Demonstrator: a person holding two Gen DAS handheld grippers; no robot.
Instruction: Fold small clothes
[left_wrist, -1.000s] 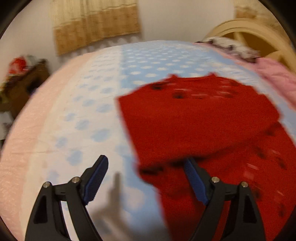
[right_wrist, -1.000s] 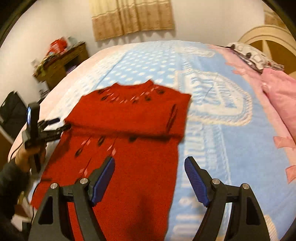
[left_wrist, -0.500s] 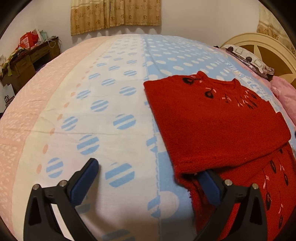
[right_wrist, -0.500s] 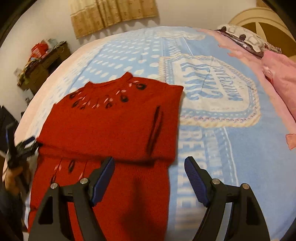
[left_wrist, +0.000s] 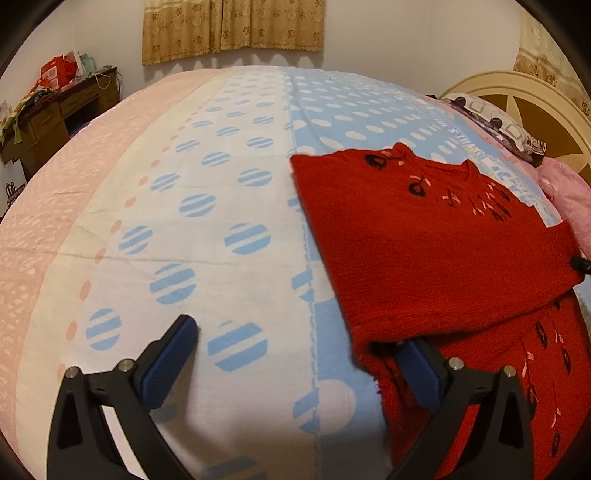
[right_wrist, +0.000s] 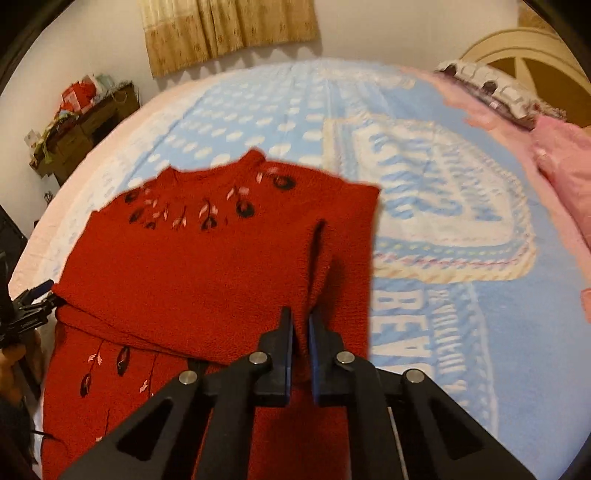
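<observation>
Sweater (right_wrist: 207, 266) fold now pinched by right hand-held gripper (right_wrist: 301, 332), previously open.

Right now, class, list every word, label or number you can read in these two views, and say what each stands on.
"BEA": large pale letters running sideways on the blue bedspread; a tentative reading, and the rest is blurred.
Blue lettering in the bedspread's emblem: too blurred to read.
Red packages on the desk: too small to read.
Red sweater: embroidered motifs only, no text.

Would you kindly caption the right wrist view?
Right gripper pinches a fold of the red sweater on the bed.
</observation>
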